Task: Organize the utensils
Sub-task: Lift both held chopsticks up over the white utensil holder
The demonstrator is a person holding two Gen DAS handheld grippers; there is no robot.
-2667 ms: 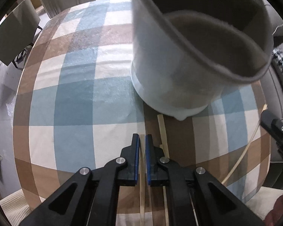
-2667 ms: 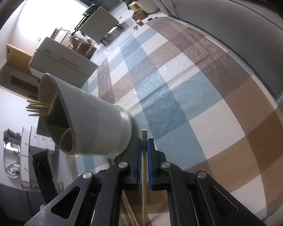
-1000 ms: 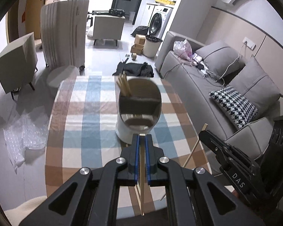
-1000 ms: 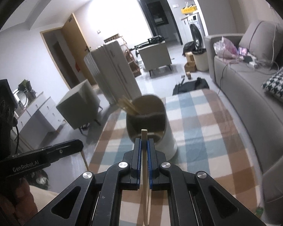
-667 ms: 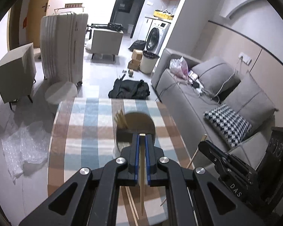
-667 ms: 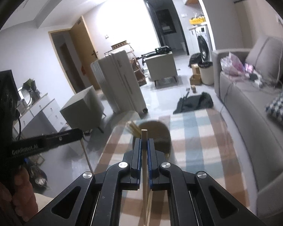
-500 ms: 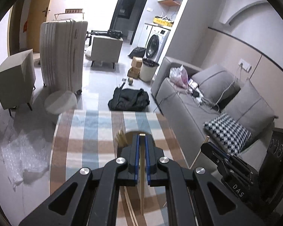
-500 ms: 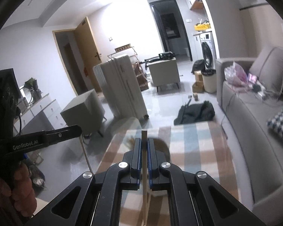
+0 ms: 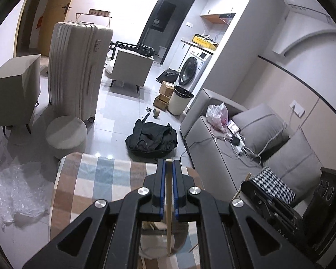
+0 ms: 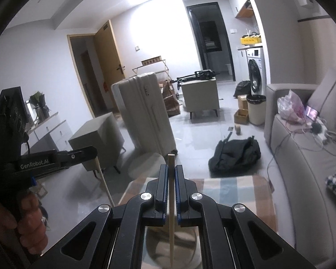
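— Two pale wooden chopsticks are being carried at once, one per tool. The left gripper (image 9: 167, 186) is pinching a slim wooden chopstick (image 9: 168, 219) between its blue-lined fingers (image 9: 160, 188), and the right gripper (image 10: 171, 190) is clamping a second pale chopstick (image 10: 172, 219) the same way.

— Where are the sticks pointing?

— Both are hanging nearly upright, lower ends dipping toward the round grey utensil holder (image 9: 179, 238) that is sitting on the checked blue, brown and cream tablecloth (image 9: 105, 179). In the right wrist view the same holder (image 10: 190, 244) is showing blurred under the fingers, directly beneath the stick.

— So which step is this?

— It looks like the drop-off: the sticks are being lined up over the holder's mouth. Which compartment each tip is above cannot be told.

— And next?

— Probably lowering until the tips are inside the rim, then loosening each grip so the sticks slide down. The two tools are working close together, so they would need to keep clear of one another.
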